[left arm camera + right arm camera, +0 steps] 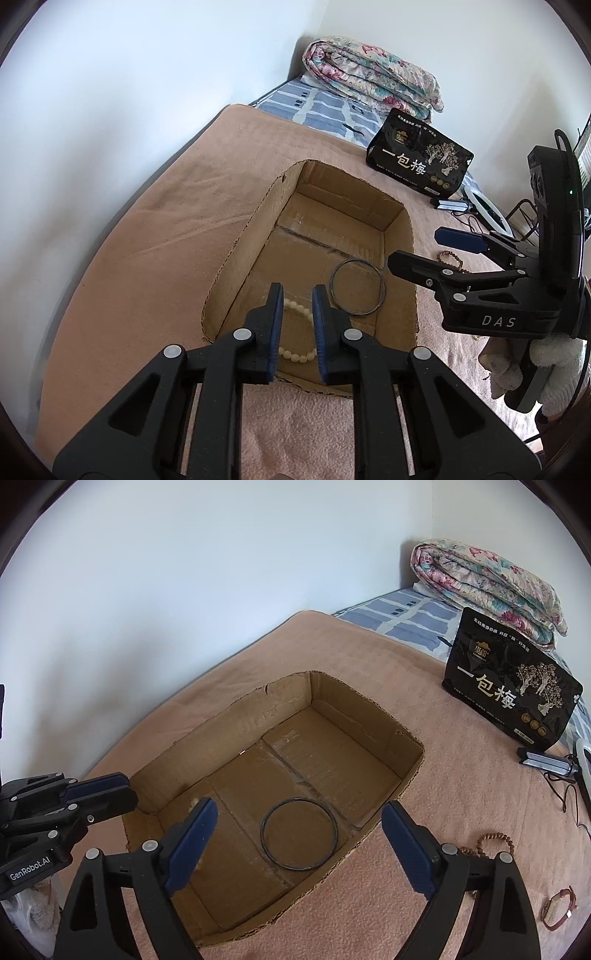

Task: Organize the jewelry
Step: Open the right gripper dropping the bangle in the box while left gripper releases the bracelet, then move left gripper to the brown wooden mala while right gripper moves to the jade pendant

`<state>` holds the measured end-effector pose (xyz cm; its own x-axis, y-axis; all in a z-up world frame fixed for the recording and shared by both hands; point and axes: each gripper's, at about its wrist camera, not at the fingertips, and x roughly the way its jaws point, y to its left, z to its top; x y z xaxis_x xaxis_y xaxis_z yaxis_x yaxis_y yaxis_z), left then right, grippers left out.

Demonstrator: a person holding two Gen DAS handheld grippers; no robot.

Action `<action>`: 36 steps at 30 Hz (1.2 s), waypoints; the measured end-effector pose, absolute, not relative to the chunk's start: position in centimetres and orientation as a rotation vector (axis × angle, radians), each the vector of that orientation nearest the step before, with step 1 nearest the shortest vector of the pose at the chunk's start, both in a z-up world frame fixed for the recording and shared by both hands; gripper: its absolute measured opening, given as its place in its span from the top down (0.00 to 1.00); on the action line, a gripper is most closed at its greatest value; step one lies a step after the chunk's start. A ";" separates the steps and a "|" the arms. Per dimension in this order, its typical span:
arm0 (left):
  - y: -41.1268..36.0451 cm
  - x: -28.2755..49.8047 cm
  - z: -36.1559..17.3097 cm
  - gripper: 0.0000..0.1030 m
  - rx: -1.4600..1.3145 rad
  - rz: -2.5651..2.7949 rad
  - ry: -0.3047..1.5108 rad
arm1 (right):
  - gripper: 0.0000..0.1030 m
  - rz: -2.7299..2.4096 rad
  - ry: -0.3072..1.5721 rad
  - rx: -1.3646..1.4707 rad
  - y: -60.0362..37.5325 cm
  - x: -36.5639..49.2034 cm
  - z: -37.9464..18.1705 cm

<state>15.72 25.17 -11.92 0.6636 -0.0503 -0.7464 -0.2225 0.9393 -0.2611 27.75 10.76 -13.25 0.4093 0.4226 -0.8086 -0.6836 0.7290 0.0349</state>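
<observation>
A dark bangle and a white bead bracelet lie in the cardboard box. A brown bead bracelet and a watch remain on the blanket's right edge. The left gripper, jaws slightly parted, grips nothing above the white beads; the right gripper gapes, empty.

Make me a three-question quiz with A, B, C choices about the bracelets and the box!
1. Where is the thin dark wire bangle?
A. in the brown cardboard box
B. on the blanket
C. on the black bag

2. What colour are the round beads of the bracelet between the left tongs?
A. red
B. cream
C. green

3. How are the right tongs?
A. shut
B. open
C. holding a bangle

Answers: 1 A, it lies on the box floor; 2 B, the beads look pale cream; 3 B, the fingers stand wide apart, nothing held.
</observation>
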 end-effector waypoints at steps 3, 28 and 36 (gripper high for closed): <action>24.9 15.6 -11.6 0.86 -0.337 0.098 0.840 | 0.11 0.703 0.905 -0.319 10.4 27.6 -13.1; 16.8 15.8 -7.5 0.68 -0.209 -0.013 0.763 | 0.04 0.516 0.796 -0.274 -0.9 23.9 -6.9; 12.0 16.6 -6.7 0.66 -0.168 -0.118 0.760 | 0.02 0.401 0.784 -0.240 -7.4 23.2 -5.7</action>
